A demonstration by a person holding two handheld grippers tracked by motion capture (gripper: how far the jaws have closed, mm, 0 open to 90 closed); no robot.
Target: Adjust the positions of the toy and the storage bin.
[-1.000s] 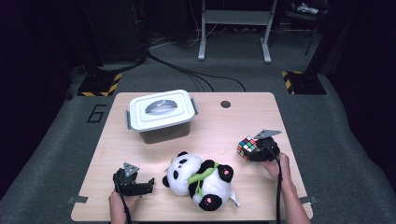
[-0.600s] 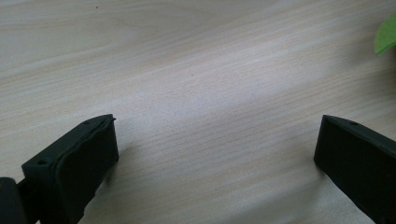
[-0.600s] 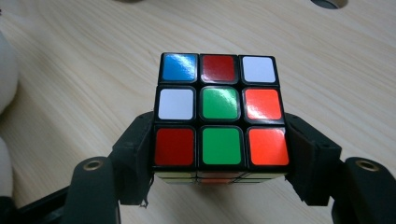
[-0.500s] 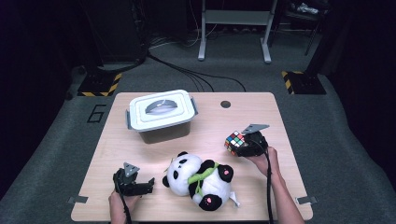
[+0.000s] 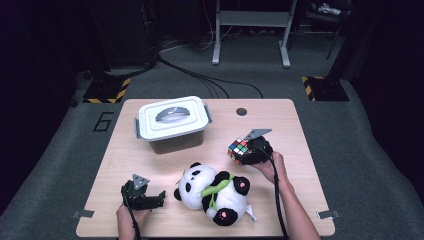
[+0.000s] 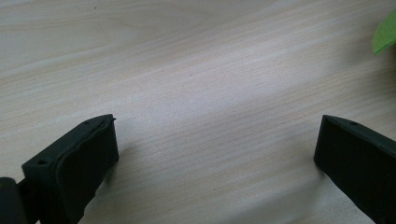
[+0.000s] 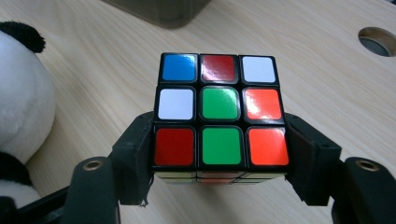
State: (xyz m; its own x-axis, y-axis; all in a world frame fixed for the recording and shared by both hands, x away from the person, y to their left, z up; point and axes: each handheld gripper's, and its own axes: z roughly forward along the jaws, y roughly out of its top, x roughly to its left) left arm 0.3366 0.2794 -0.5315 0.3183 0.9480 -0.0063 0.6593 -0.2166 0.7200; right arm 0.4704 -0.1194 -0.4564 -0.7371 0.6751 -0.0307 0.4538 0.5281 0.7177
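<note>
Meanwhile, the right hand-held gripper point(image 5: 239, 151) has carried the cube point(image 5: 238, 148) leftward.

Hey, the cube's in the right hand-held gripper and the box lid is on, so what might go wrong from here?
1. The puzzle cube is pinched only at its lower layer by the right hand-held gripper, so it might twist or slip out.
2. The storage box has its lid on, and the left hand-held gripper rests open on the table, far from it; a drop-in would be blocked.
3. The plush panda lies close beside the carrying hand and could get bumped.
</note>
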